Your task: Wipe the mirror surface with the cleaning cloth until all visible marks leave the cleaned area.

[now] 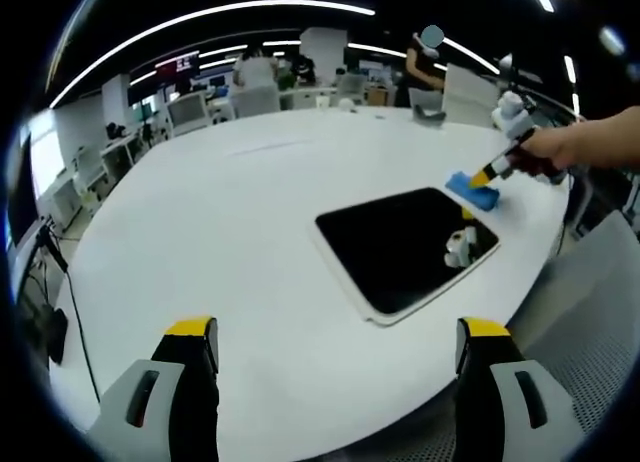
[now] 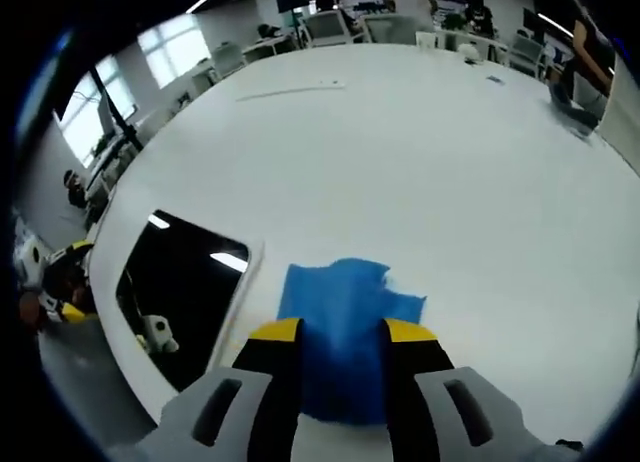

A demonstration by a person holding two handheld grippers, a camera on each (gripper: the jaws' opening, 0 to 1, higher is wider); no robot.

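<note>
The right tool (image 2: 340, 344) is closed on the blue cleaning cloth (image 2: 345, 322), which lies on the white tabletop (image 2: 420, 162) just beside the mirror (image 2: 180, 282), lower left. The left tool (image 1: 335, 344) hangs open. Wiping looks barely begun.

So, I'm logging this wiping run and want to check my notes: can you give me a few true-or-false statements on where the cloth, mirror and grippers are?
1. The blue cleaning cloth lies between the right gripper's jaws. True.
2. The cloth covers the middle of the mirror. False: it sits on the white table beside the mirror's edge.
3. The left gripper holds a second cloth. False: its jaws stand open with nothing between them.
4. The mirror lies flat on the table. True.
5. The mirror reflects ceiling lights in the right gripper view. True.
</note>
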